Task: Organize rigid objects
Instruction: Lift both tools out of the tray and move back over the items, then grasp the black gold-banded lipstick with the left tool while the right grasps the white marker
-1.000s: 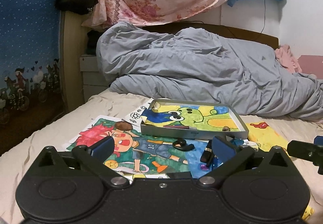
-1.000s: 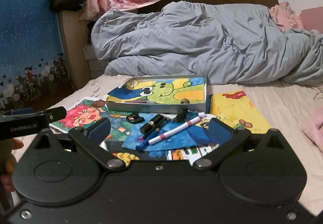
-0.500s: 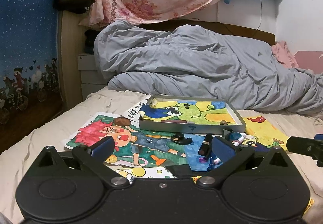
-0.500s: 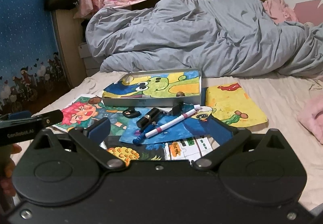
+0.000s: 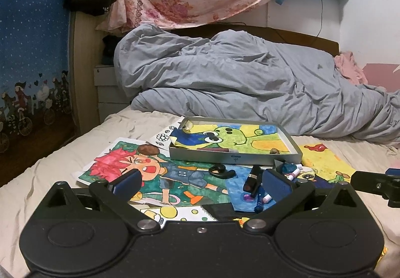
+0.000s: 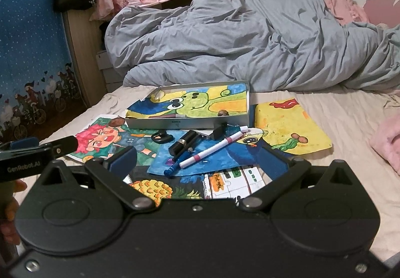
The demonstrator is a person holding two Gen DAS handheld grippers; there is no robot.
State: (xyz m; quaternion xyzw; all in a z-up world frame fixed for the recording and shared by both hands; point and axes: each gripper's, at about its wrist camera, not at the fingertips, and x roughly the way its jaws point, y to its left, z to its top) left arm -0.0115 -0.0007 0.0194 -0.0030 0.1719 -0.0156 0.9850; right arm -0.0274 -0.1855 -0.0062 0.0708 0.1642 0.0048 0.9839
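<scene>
Above a beige-sheeted bed (image 6: 337, 112), the left gripper (image 5: 200, 181) and right gripper (image 6: 197, 161) hang wide and empty near a shallow grey metal tray (image 6: 187, 123), black lipstick tube (image 6: 182, 141) and pink-and-white pen (image 6: 212, 150)

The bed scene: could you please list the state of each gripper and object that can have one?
left gripper: open, empty.
right gripper: open, empty.
grey box: lidless, lined with a drawing, a pen and a small brown object inside.
white pen: lying on the drawings, outside the box.
lipstick: capped, lying flat.
</scene>
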